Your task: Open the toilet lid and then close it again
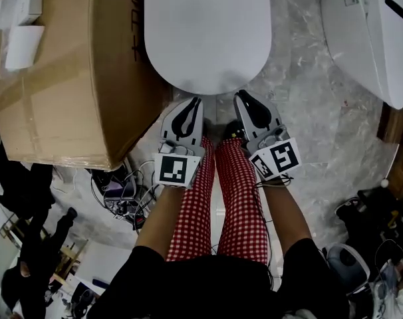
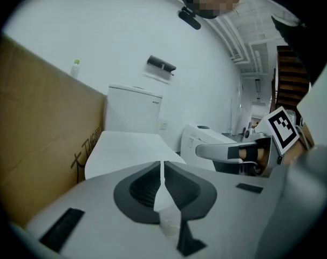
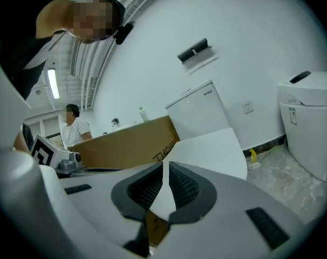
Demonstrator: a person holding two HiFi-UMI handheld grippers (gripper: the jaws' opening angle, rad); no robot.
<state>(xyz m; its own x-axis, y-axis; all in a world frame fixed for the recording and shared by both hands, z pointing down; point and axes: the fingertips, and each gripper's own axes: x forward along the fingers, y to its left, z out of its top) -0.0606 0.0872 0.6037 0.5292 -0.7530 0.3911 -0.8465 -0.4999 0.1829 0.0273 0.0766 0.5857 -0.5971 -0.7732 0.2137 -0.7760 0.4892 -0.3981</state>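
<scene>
The white toilet lid (image 1: 208, 32) lies shut, flat over the bowl, at the top middle of the head view. It also shows ahead of the jaws in both gripper views, lid (image 2: 128, 147) and lid (image 3: 212, 147), with the cistern (image 2: 132, 109) behind it. My left gripper (image 1: 193, 100) hangs just in front of the lid's front edge, jaws together and holding nothing. My right gripper (image 1: 241, 95) is beside it, also shut and empty. Neither visibly touches the lid. In their own views the left gripper (image 2: 162, 163) and right gripper (image 3: 165, 165) show only a thin slit between the pads.
A big cardboard box (image 1: 62, 78) stands tight against the toilet's left side. A second white toilet (image 1: 374, 32) stands at the right. Cables (image 1: 122, 195) lie on the floor by my legs in red checked trousers (image 1: 218, 198). A person (image 3: 74, 125) stands far behind the box.
</scene>
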